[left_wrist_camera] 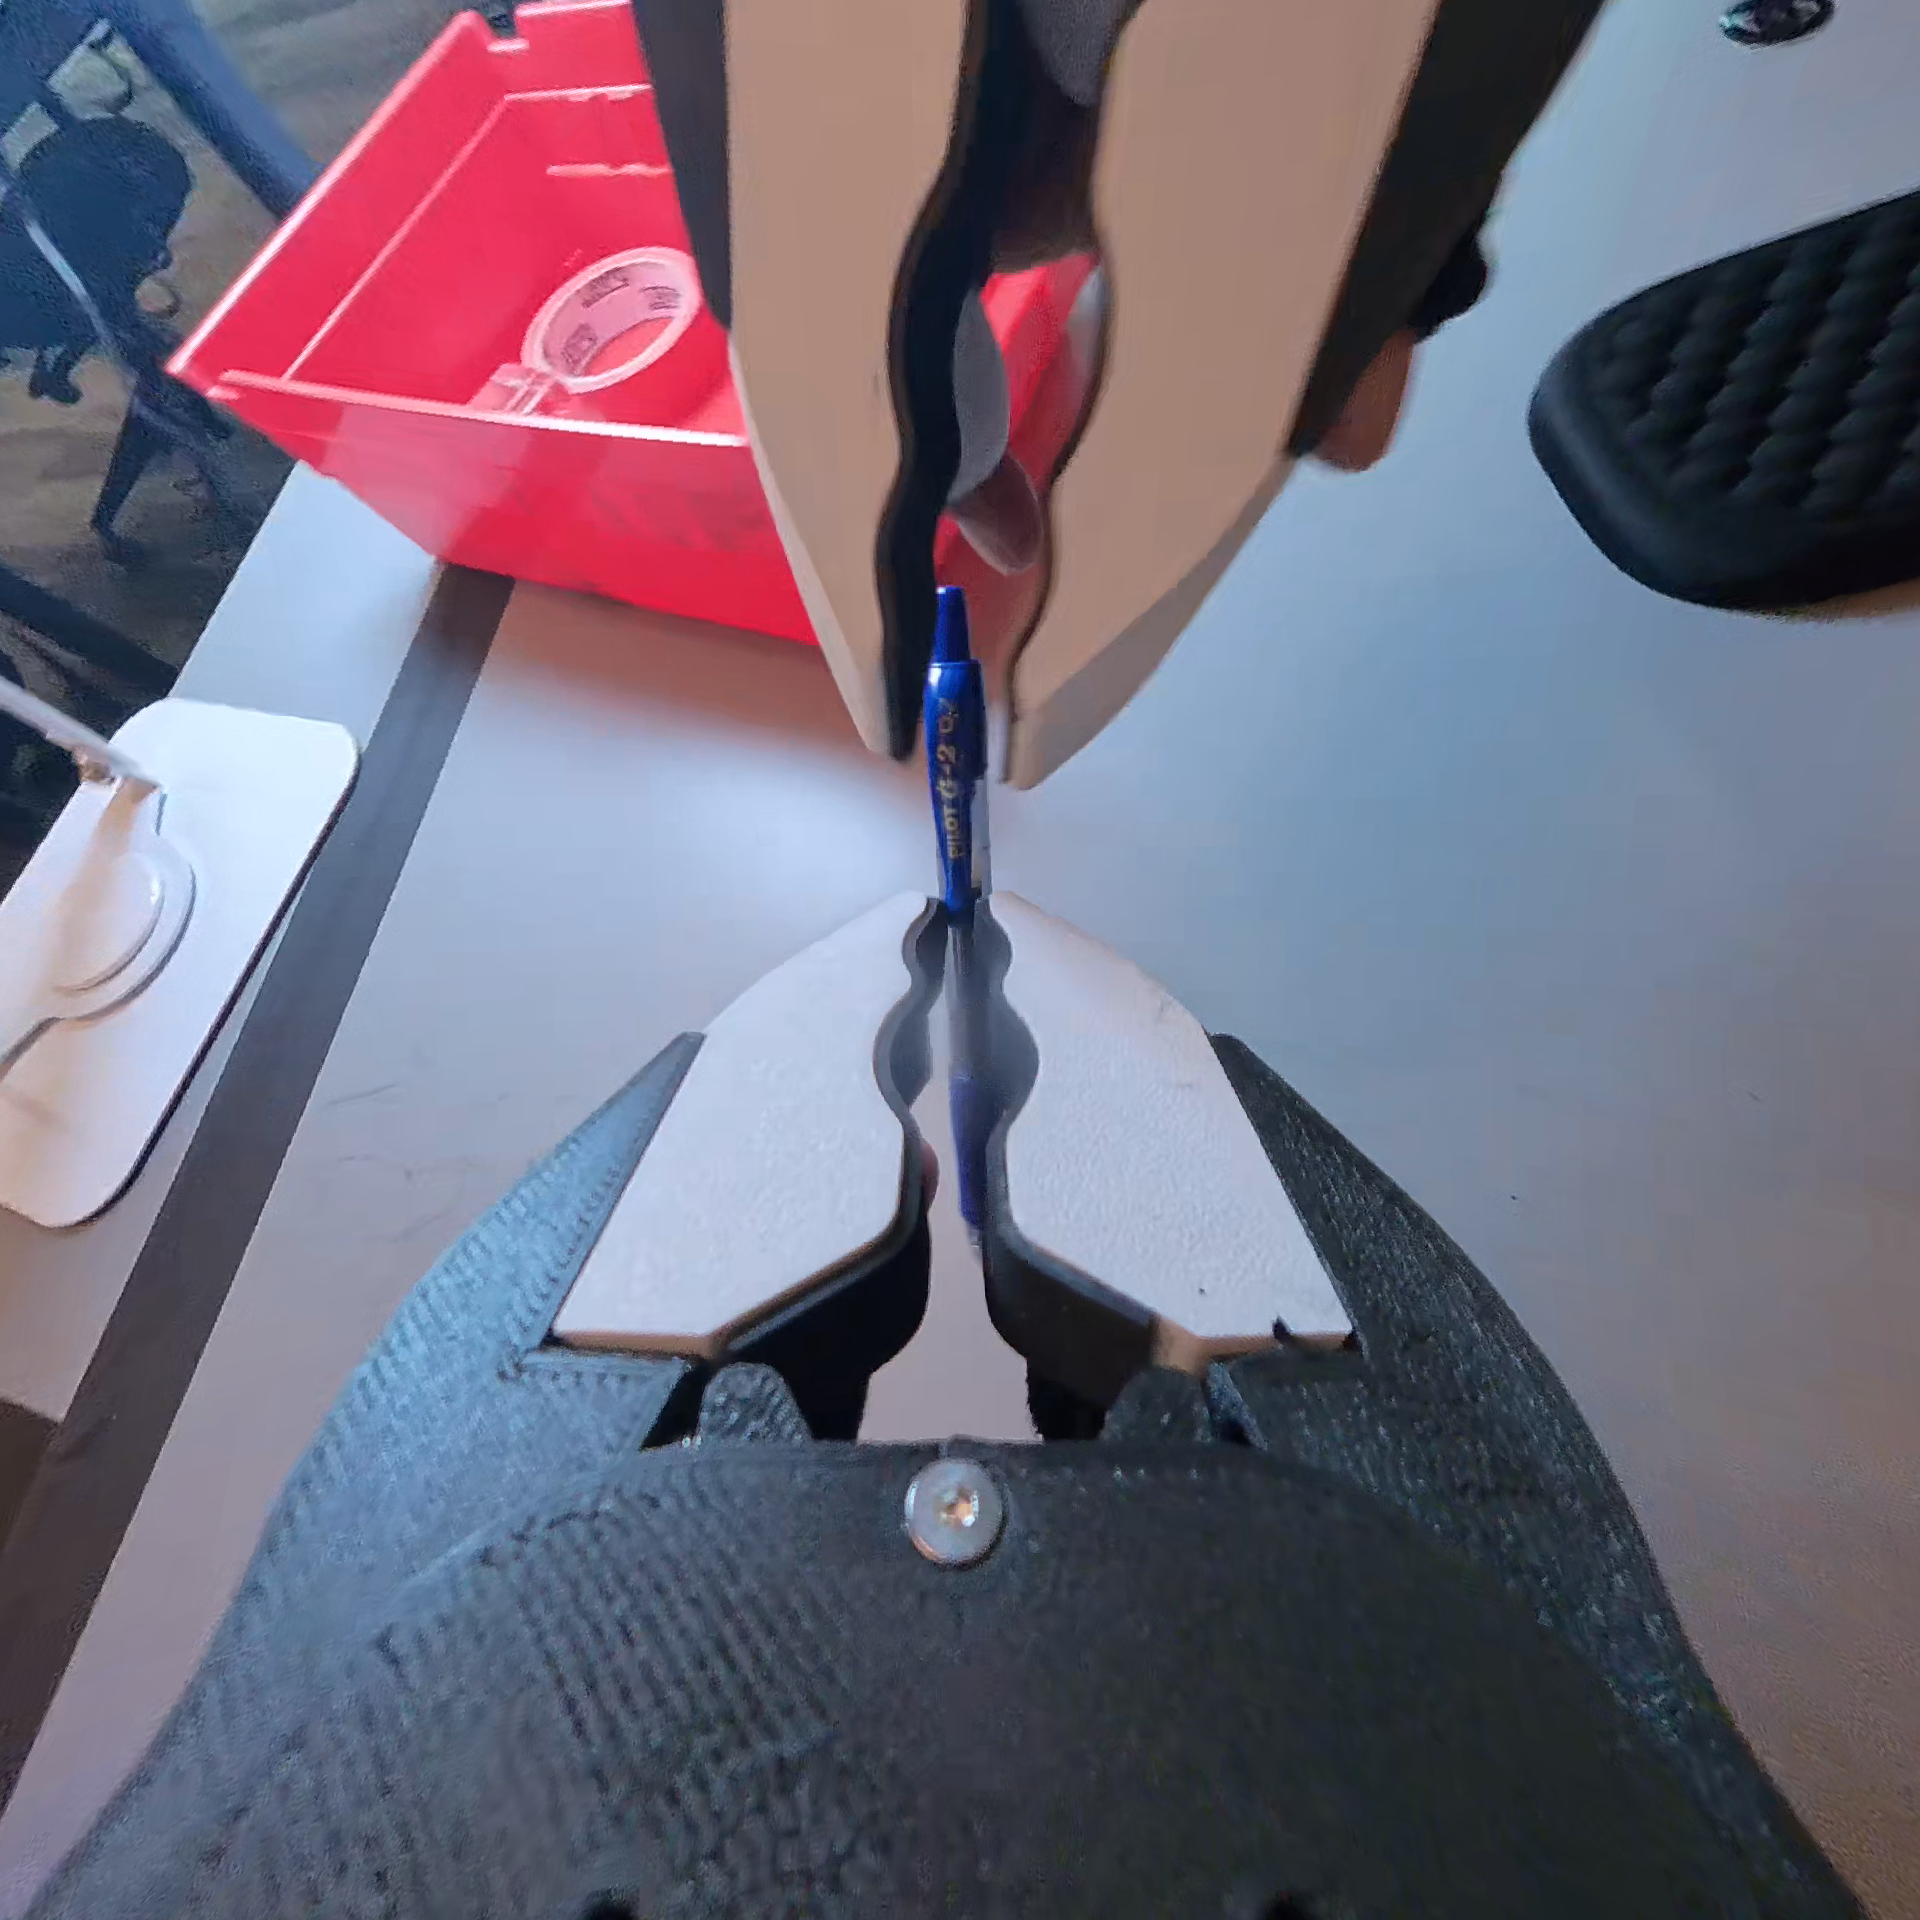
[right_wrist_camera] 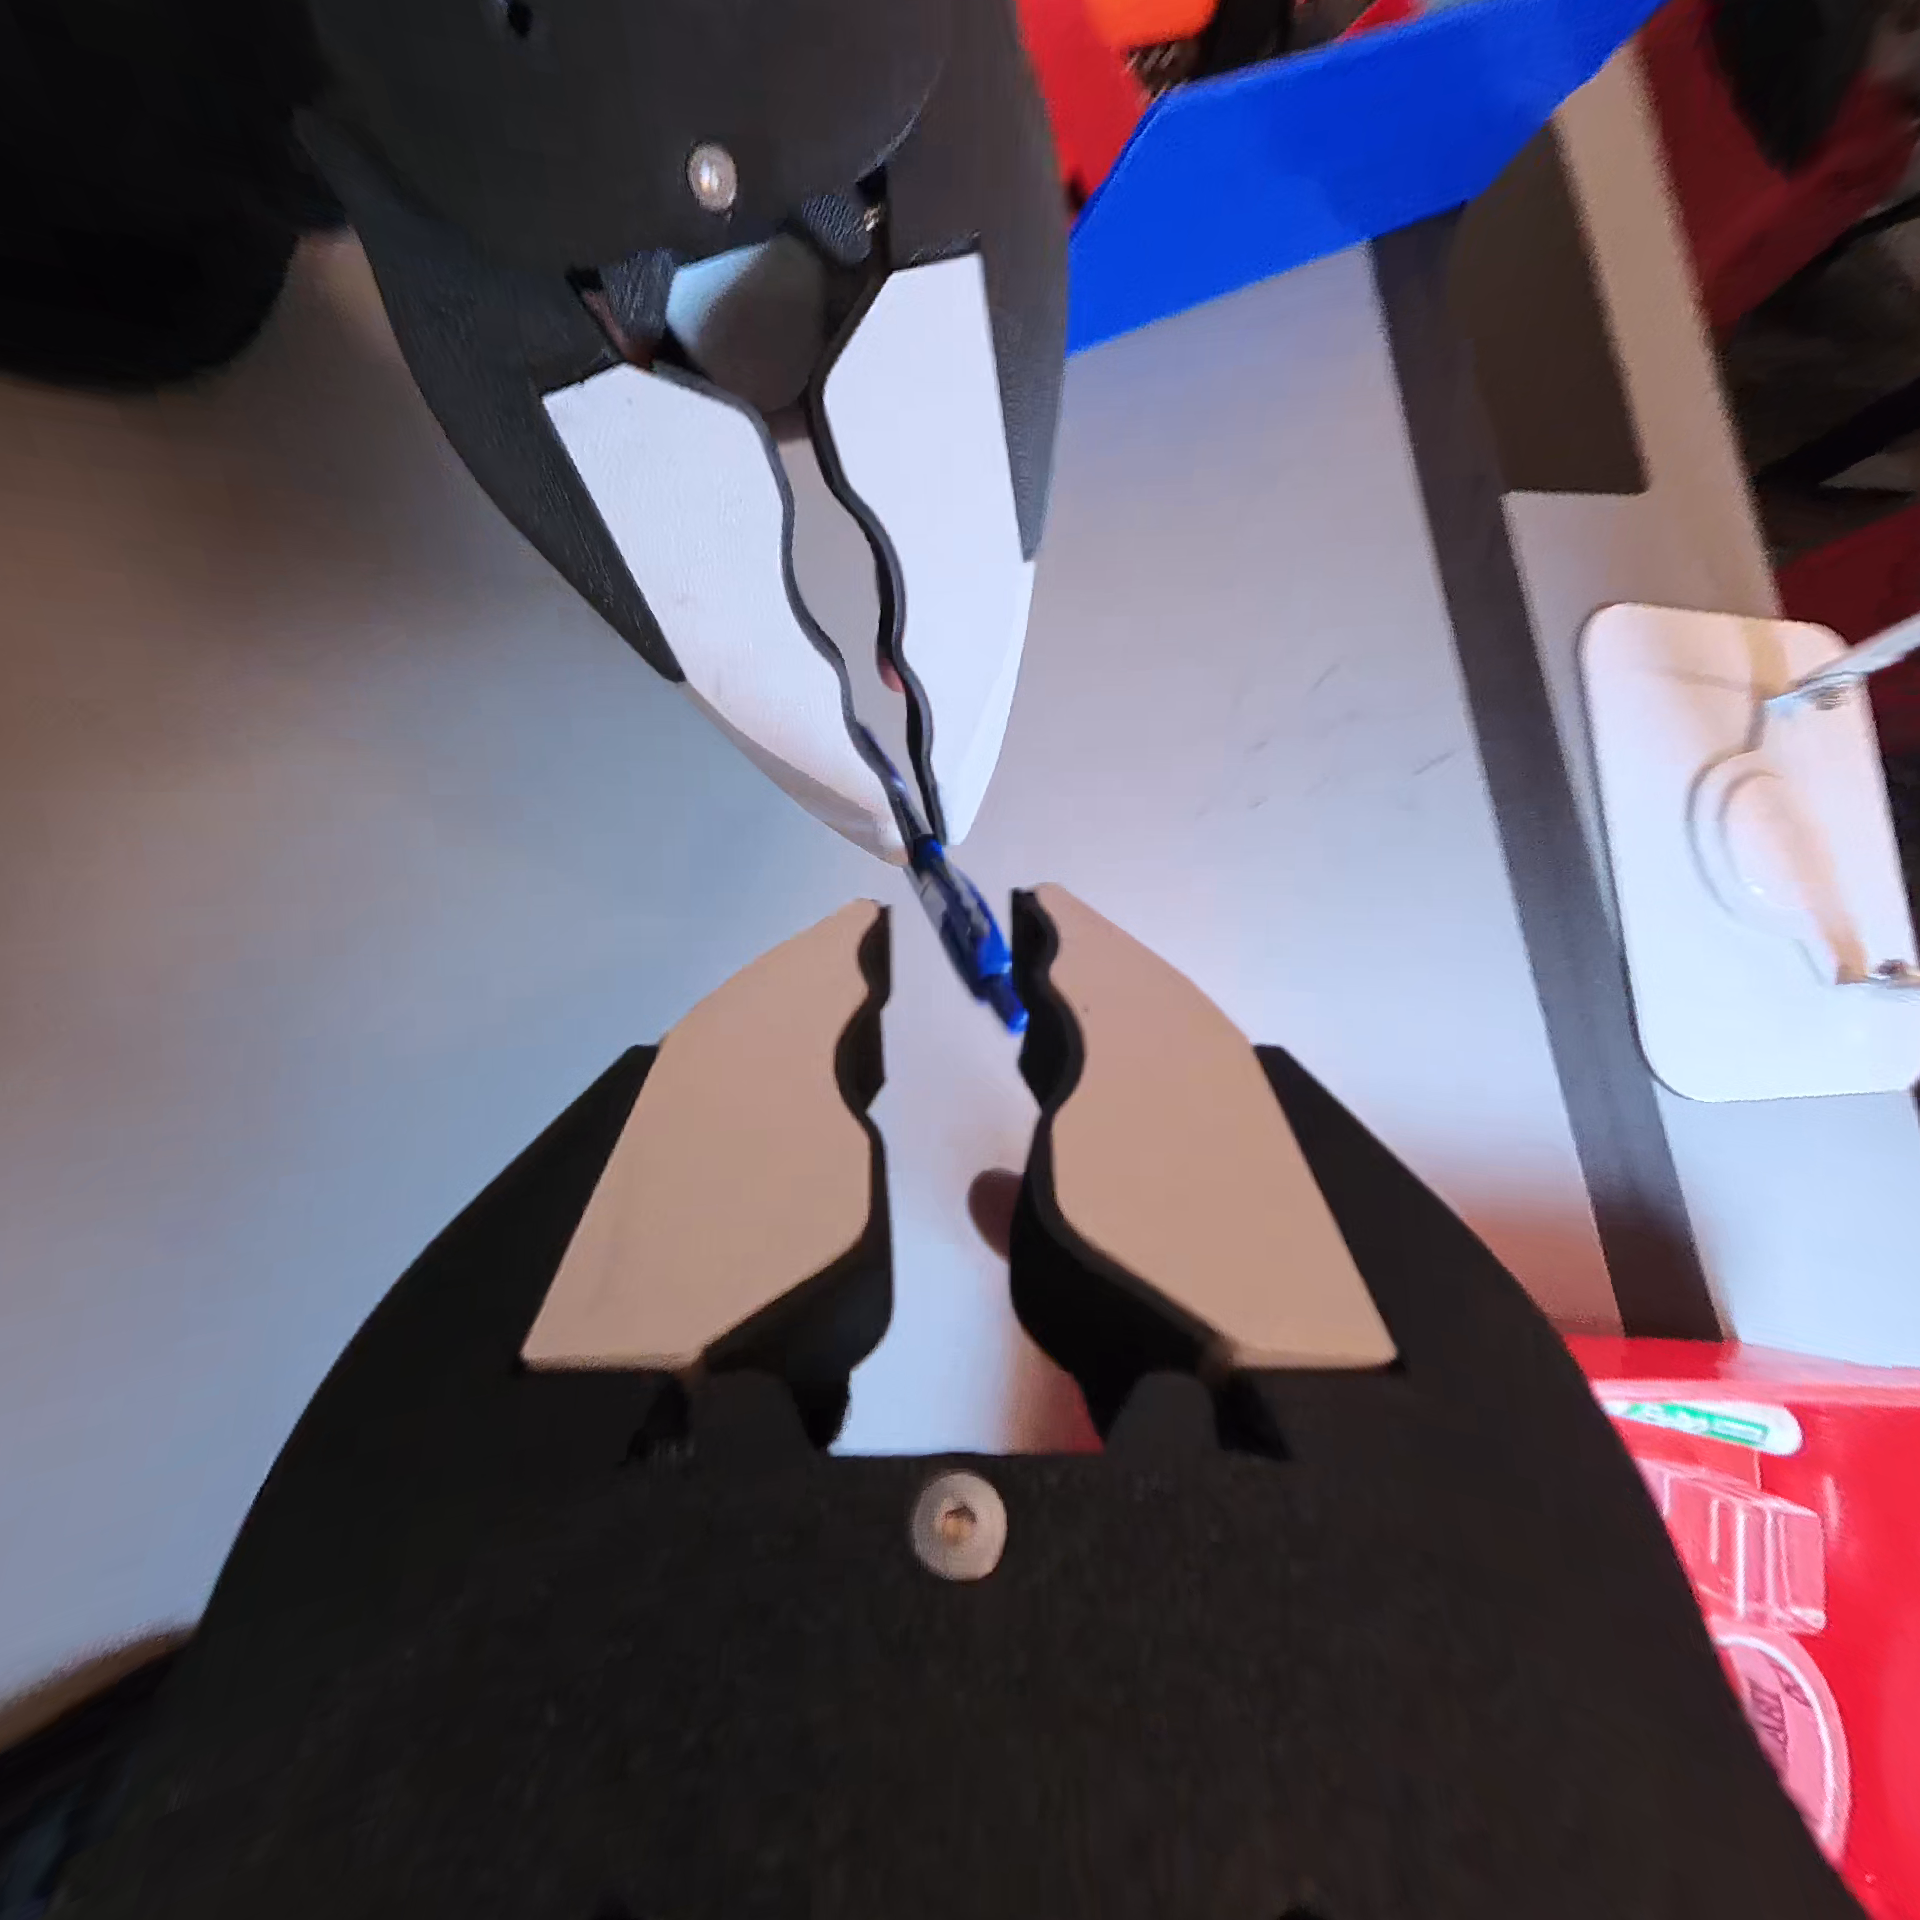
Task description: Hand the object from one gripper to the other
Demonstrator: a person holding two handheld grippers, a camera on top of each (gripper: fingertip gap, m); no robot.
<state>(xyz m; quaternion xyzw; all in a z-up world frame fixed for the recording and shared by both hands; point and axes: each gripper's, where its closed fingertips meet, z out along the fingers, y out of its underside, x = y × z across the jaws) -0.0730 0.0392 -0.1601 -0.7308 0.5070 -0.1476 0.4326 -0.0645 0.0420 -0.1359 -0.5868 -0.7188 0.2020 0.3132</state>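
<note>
Left wrist view showed your left gripper (left_wrist_camera: 961, 914) clamped on the pen (left_wrist_camera: 958, 790), mid-handover; your right gripper (right_wrist_camera: 951, 899) gaped around its clip end, needing to close.

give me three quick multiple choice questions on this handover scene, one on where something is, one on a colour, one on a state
1. Where is the roll of tape?
A. inside the red bin
B. on the black pad
C. between the left gripper's fingers

2. What colour is the pen?
A. green
B. blue
C. orange

3. How does the right gripper stand?
A. shut on the pen
B. open, with the pen's end between its fingers
C. out of view

Answers:
1 A, the left wrist view shows the roll lying in the bin.
2 B, its barrel and clip are blue in both views.
3 B, the right wrist view shows a clear gap between its fingers, while the left gripper is shut on the pen.
</note>
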